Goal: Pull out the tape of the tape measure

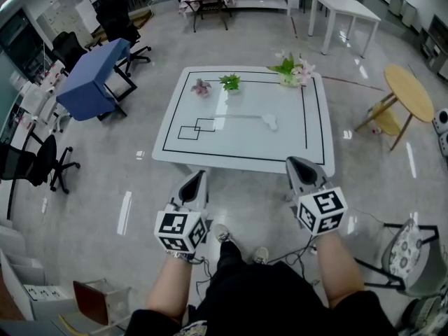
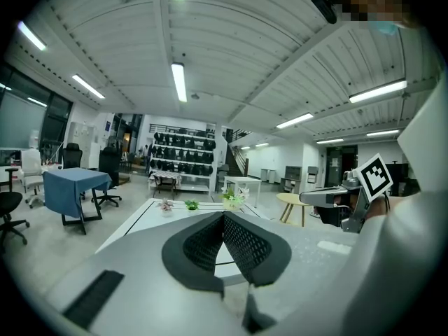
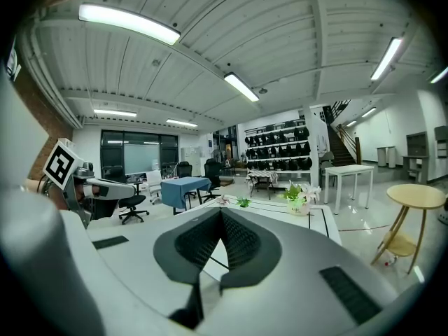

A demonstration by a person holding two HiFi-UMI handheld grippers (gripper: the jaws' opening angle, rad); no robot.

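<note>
The tape measure (image 1: 270,122) lies on the white table (image 1: 280,156), right of the table's middle, with a pale strip running from it toward the table's left. Both the left gripper (image 1: 198,180) and the right gripper (image 1: 297,166) hang just short of the table's near edge, jaws pressed together with nothing between them.

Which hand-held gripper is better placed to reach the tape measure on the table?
Probably the right hand-held gripper: the tape measure lies toward its side, while the left hand-held gripper is farther away.
</note>
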